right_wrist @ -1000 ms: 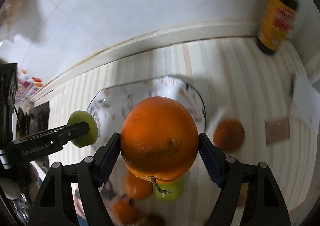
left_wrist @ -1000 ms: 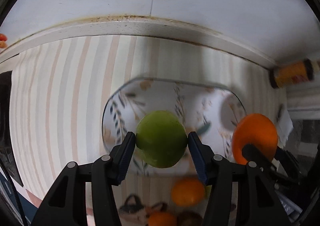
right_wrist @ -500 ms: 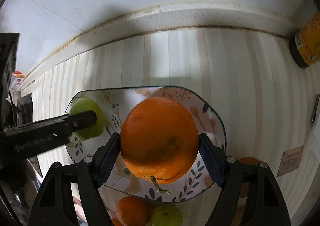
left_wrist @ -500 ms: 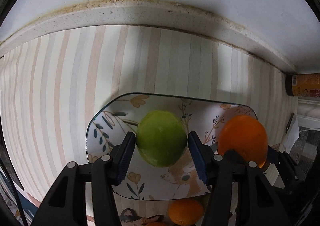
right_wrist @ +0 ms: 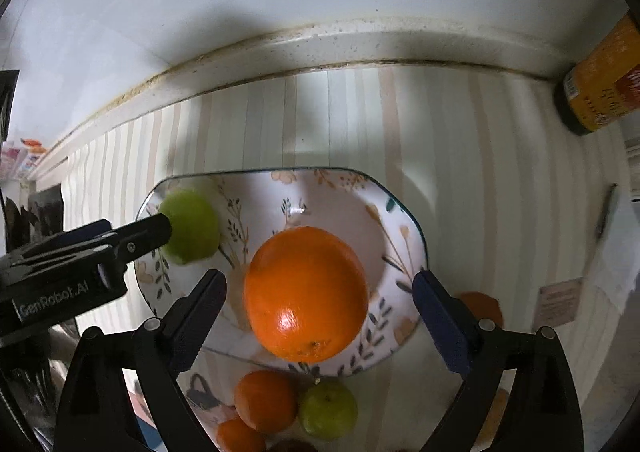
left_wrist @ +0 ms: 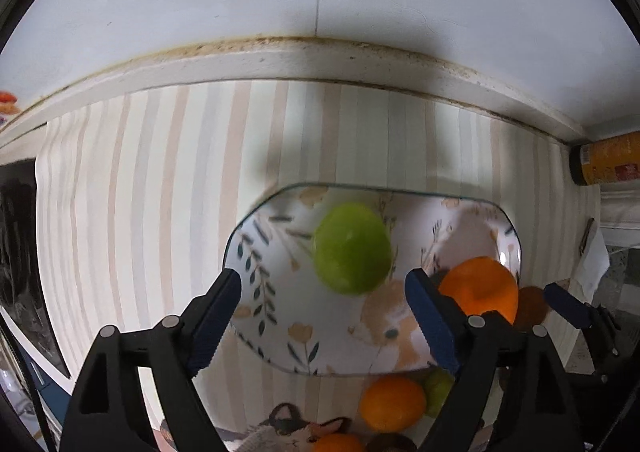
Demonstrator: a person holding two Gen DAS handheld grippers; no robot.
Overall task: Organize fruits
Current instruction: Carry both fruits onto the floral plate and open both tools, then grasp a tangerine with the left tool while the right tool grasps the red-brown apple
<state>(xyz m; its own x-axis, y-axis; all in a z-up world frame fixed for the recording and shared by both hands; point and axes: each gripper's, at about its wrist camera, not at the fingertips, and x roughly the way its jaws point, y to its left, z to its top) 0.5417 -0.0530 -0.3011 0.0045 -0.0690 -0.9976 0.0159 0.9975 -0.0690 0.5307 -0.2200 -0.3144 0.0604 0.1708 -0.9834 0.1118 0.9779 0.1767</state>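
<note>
A floral plate [left_wrist: 280, 324] [right_wrist: 384, 220] sits on the striped counter. A green apple [left_wrist: 352, 248] [right_wrist: 194, 226] lies on its left part, blurred, free of my left gripper [left_wrist: 324, 316], which is open just behind it. A large orange [right_wrist: 306, 294] [left_wrist: 480, 288] lies on the plate's right part, between the wide-open fingers of my right gripper [right_wrist: 320, 316], not touched by them. The left gripper shows at the left of the right wrist view [right_wrist: 132, 240].
Loose fruit lies in front of the plate: small oranges [right_wrist: 266, 400] [left_wrist: 392, 404], a green apple [right_wrist: 328, 414], another orange [right_wrist: 480, 308] at the right. A yellow jar [right_wrist: 600, 92] [left_wrist: 608, 164] stands at the back right near the wall ledge [left_wrist: 320, 60].
Both grippers have opened and let go of their fruit. The green apple and the large orange now lie on the plate. Both grippers have drawn back a little.
</note>
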